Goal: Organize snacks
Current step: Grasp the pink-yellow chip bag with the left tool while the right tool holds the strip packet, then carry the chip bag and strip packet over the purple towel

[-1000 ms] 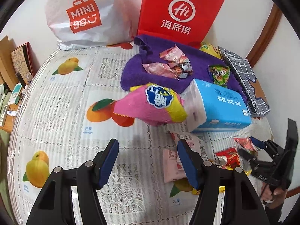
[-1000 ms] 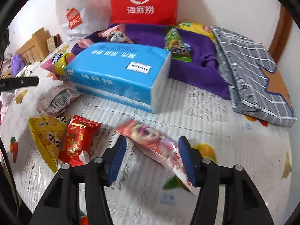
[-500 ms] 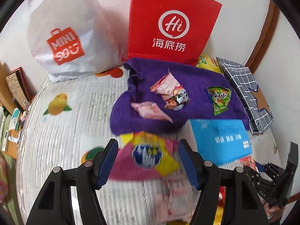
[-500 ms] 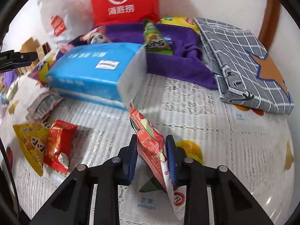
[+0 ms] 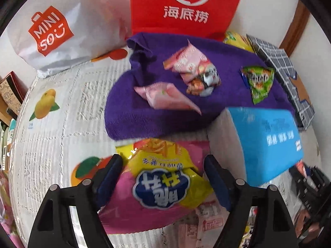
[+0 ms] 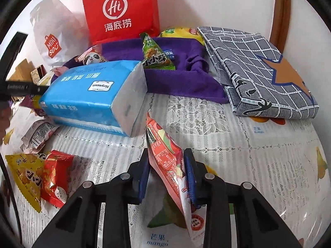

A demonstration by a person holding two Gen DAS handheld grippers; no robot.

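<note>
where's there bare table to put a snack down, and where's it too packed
Free: the tablecloth in front of the grey checked cloth, right of the blue tissue pack; also the stretch between the Miniso bag and the purple towel. Crowded: left of the tissue pack, where loose packets lie.

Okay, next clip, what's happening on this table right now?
A person is sorting snacks with two handheld grippers. The right gripper is shut on a long red snack packet, lifted on edge. The left gripper, whose jaws have just been opening wider, straddles a pink-and-yellow puffed snack bag without gripping it. Several packets already lie on the purple cloth.
</note>
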